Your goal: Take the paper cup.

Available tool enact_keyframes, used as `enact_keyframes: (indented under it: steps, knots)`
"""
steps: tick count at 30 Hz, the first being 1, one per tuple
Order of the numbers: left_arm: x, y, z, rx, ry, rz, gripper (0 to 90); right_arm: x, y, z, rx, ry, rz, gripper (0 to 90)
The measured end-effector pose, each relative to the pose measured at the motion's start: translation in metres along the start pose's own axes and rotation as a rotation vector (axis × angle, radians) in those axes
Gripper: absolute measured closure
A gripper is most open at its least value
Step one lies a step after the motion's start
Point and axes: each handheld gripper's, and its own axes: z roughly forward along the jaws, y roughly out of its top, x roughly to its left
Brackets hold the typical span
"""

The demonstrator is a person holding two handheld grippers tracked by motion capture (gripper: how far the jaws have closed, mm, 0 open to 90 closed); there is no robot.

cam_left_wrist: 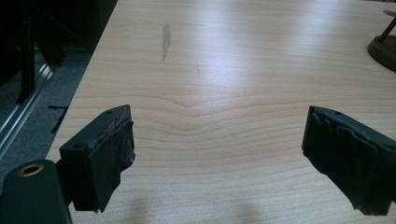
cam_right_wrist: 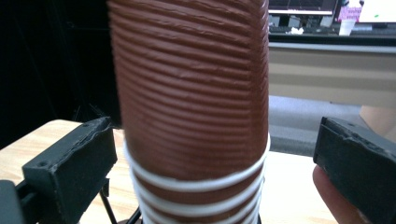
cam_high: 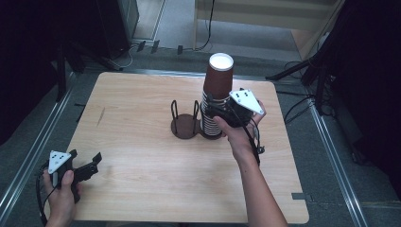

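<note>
My right gripper (cam_high: 218, 111) sits at the stack of brown cups (cam_right_wrist: 191, 102), its jaws spread to either side of the ribbed top cup with clear gaps, pressing nothing. The stack stands directly ahead between them, in the wire holder (cam_high: 187, 124). My left gripper (cam_high: 87, 166) rests released over bare table (cam_left_wrist: 224, 70), well apart.
</note>
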Motion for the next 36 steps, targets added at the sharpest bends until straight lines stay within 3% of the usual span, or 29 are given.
enact_keyframes:
  steps: [3, 9, 13, 26, 36]
  knots:
    - [0.0, 0.0, 0.0, 0.0, -0.001, -0.003, 9.8, 0.001, 0.003, 0.007, -0.001, -0.015, 0.008, 0.0]
    - [0.001, 0.0, 0.001, 0.008, -0.001, -0.009, 9.8, 0.011, 0.007, 0.015, -0.027, -0.054, -0.039, 0.0]
    - [0.001, 0.0, 0.001, 0.008, -0.003, -0.009, 9.8, 0.013, 0.009, 0.022, -0.002, -0.031, -0.002, 0.0]
    - [0.002, 0.001, 0.002, 0.021, -0.006, -0.019, 9.8, 0.019, 0.003, 0.034, -0.024, -0.083, -0.044, 3.8]
    - [0.002, 0.001, 0.002, 0.022, -0.008, -0.021, 9.8, 0.02, 0.004, 0.033, -0.031, -0.07, -0.043, 8.4]
